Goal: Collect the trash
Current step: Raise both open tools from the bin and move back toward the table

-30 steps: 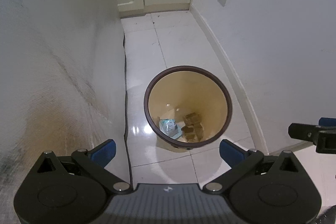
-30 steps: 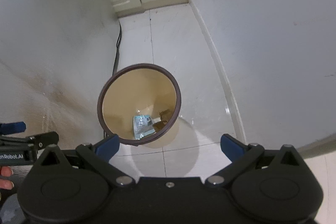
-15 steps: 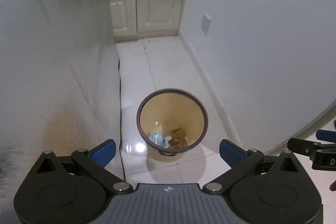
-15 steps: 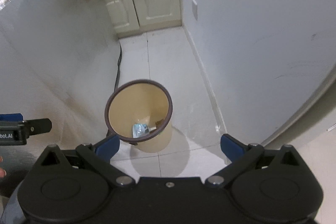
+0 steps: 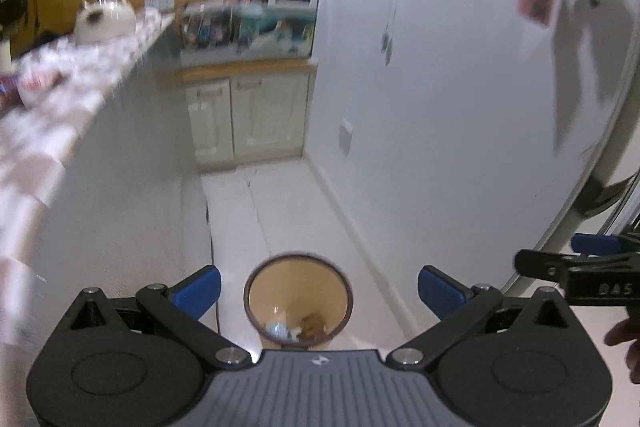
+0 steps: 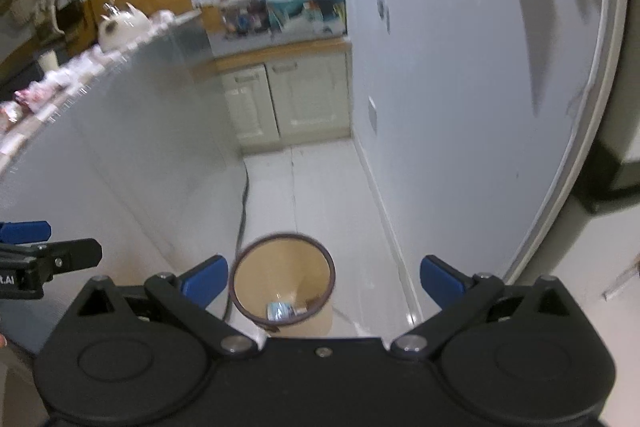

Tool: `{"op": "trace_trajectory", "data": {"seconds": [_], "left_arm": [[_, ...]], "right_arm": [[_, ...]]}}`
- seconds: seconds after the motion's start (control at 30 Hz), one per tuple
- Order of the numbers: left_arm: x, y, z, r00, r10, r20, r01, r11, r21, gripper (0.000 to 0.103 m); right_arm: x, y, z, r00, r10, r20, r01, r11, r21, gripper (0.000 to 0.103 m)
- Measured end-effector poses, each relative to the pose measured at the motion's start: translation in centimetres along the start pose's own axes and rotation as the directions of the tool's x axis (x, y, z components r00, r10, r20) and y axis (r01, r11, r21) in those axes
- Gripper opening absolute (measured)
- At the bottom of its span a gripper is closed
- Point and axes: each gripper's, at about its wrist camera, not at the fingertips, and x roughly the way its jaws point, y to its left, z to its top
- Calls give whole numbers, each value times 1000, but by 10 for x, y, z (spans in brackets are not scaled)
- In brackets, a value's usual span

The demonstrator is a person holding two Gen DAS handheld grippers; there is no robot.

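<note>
A tan bin with a dark rim (image 5: 298, 297) stands on the white tiled floor, low in both views (image 6: 283, 291). A blue-white packet (image 6: 279, 310) and brown scraps (image 5: 312, 323) lie inside it. My left gripper (image 5: 319, 289) is open and empty, high above the bin. My right gripper (image 6: 323, 283) is open and empty, also high above it. The right gripper shows at the right edge of the left wrist view (image 5: 580, 263). The left gripper shows at the left edge of the right wrist view (image 6: 44, 259).
A tall grey counter side (image 5: 120, 187) runs along the left, its top cluttered with packets and a white teapot (image 5: 105, 19). Cream cabinets (image 5: 248, 119) stand at the far end. A white wall (image 5: 440, 107) bounds the right. A black cable (image 6: 242, 211) runs along the floor.
Both grippers have risen and tilted up away from the bin, which now looks smaller and lower. The counter top and far shelves have come into view. Both stay open.
</note>
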Motion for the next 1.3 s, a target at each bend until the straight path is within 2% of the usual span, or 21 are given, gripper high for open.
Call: {"op": "trace_trajectory", "data": {"seconds": [0.27, 0.43, 0.63, 0.87, 0.97, 1.07, 1.17, 1.3], "left_arm": [[-66, 5, 17, 989, 14, 148, -15, 1000, 2, 103], [-95, 23, 25, 974, 67, 216, -64, 998, -23, 103], [-126, 59, 25, 952, 134, 276, -114, 990, -89, 103], [-148, 115, 22, 928, 241, 283, -202, 966, -160, 103], [-156, 145, 22, 923, 269, 276, -222, 957, -190, 103], [-162, 169, 22, 910, 311, 274, -258, 942, -213, 103], [-166, 194, 27, 889, 373, 266, -316, 920, -233, 103], [-167, 238, 38, 851, 467, 242, -395, 871, -292, 103]], "right_arm": [[-40, 37, 19, 993, 52, 104, -45, 997, -64, 103], [-61, 66, 29, 979, 120, 166, -105, 990, -98, 103], [-71, 107, 37, 960, 201, 196, -169, 971, -167, 103], [-64, 153, 42, 936, 286, 205, -243, 947, -208, 103], [-58, 172, 46, 928, 312, 203, -266, 938, -223, 103], [-53, 191, 51, 922, 328, 206, -283, 933, -221, 103], [-48, 208, 59, 916, 347, 202, -303, 927, -222, 103], [-45, 228, 69, 900, 383, 208, -334, 912, -236, 103]]}}
